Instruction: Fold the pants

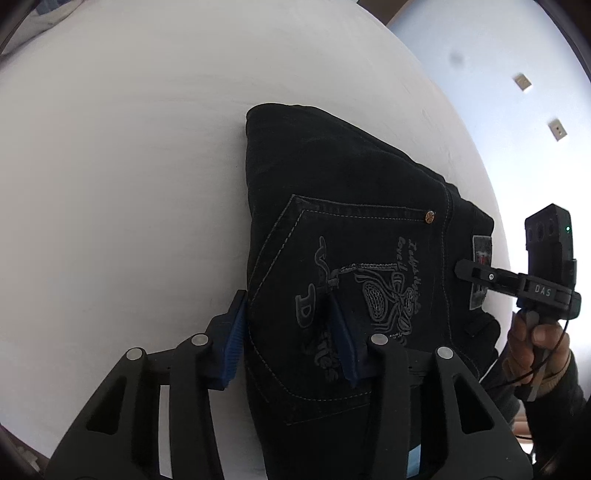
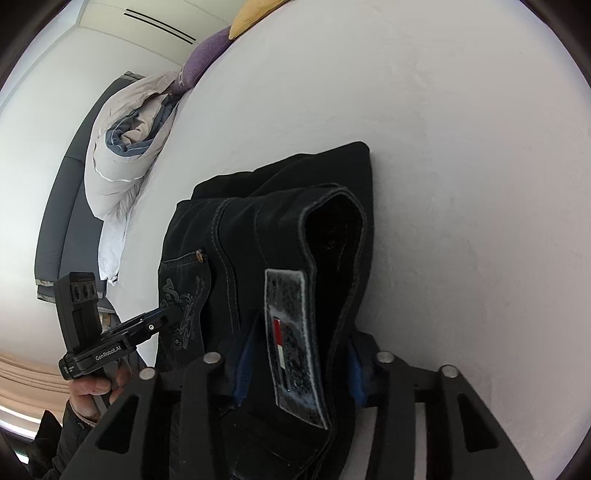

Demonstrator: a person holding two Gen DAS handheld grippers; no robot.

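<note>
Black jeans [image 1: 332, 177] lie folded into a thick stack on a white bed sheet [image 1: 129, 166], back pocket with grey embroidery facing up. My left gripper [image 1: 290, 336] is shut on the stack's near folded edge; one blue pad [image 1: 236, 332] sits against the side and the other presses into the pocket. In the right wrist view the jeans [image 2: 258, 229] bunch up at the waistband, and my right gripper [image 2: 299, 373] is shut on that waistband by the grey label patch [image 2: 291, 332]. Each gripper shows in the other view: right gripper [image 1: 461, 269], left gripper [image 2: 171, 315].
A rolled white and blue duvet [image 2: 122, 147] lies at the far end of the bed sheet [image 2: 461, 184], with a purple pillow [image 2: 207, 55] and a yellow one [image 2: 255, 14] beside it. A grey padded headboard [image 2: 62, 206] stands behind. A person's hand [image 1: 532, 339] holds the right gripper's handle.
</note>
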